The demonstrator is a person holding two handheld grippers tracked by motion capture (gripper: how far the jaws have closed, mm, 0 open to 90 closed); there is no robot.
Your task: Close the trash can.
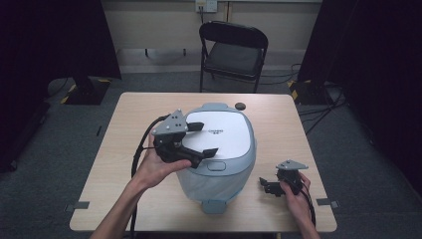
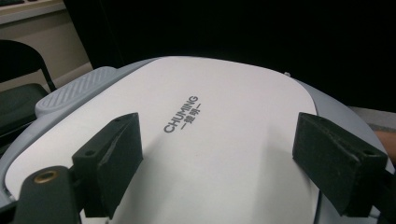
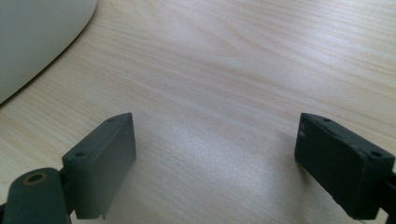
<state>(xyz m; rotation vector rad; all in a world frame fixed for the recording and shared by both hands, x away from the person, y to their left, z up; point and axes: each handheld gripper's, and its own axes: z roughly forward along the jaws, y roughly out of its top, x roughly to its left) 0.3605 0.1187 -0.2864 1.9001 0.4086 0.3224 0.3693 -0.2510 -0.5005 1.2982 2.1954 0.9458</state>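
The rice cooker (image 1: pixel 219 159), pale blue-grey with a white lid panel bearing the word CHUMING, is sitting at the middle of the counter (image 1: pixel 119 149), its lid down and its ribbed handle tab at the far edge. The left claw (image 1: pixel 201 138) is hovering just over the lid with its jaws spread wide, released, nothing between them; in the left gripper view (image 2: pixel 217 154) the white panel is lying between the two black pads. The right claw (image 1: pixel 265 186) is resting low near the counter's front right corner, apart from the cooker, its jaws likewise parted and grasping nothing, with bare wood grain showing between them in the right gripper view (image 3: pixel 215 158). The counter is a light wooden top on a grey carpeted floor (image 1: pixel 54 144). A small dark round thing (image 1: pixel 241 105) is lying behind the cooker. Beyond the counter a black folding chair (image 1: pixel 233 52) is standing against a pale wall, with dark curtains (image 1: pixel 373 59) hanging at both sides.
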